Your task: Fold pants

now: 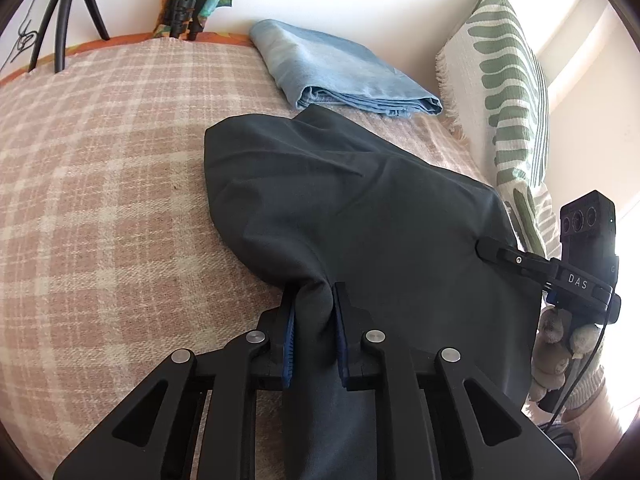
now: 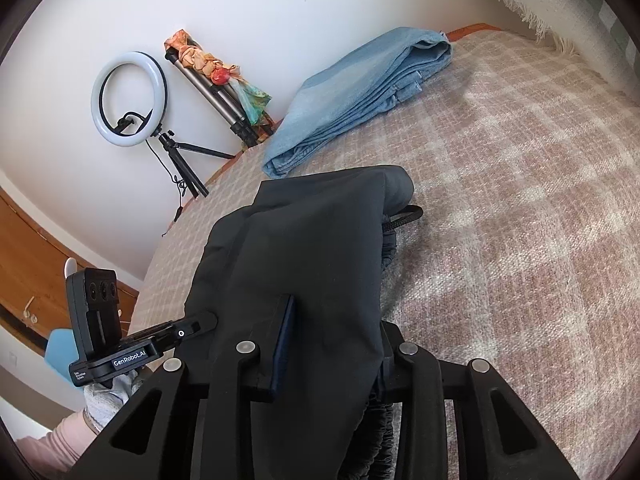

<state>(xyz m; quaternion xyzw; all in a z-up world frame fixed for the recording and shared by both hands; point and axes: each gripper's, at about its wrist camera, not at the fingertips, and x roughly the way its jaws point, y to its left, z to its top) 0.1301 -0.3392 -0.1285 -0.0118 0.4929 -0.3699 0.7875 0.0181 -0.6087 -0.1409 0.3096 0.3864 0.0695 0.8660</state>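
Observation:
Dark grey pants [image 1: 360, 200] lie bunched on a pink plaid blanket [image 1: 100, 168]. In the left wrist view my left gripper [image 1: 314, 300] is shut on a pinched fold at the pants' near edge, its blue pads pressing the cloth from both sides. My right gripper [image 1: 486, 248] bites the pants' right edge there, held by a gloved hand [image 1: 560, 340]. In the right wrist view the pants [image 2: 320, 240] fill the right gripper [image 2: 336, 324]. Its left pad shows and the other finger is hidden under cloth. The elastic waistband [image 2: 390, 248] hangs at the right. The left gripper [image 2: 208, 320] grips the pants' left edge.
Folded light blue jeans [image 1: 340, 68] [image 2: 360, 92] lie at the blanket's far side by the wall. A green-and-white fringed pillow [image 1: 504, 80] stands at the right. A ring light [image 2: 128, 98] and tripods [image 2: 224, 92] stand beyond the bed's edge.

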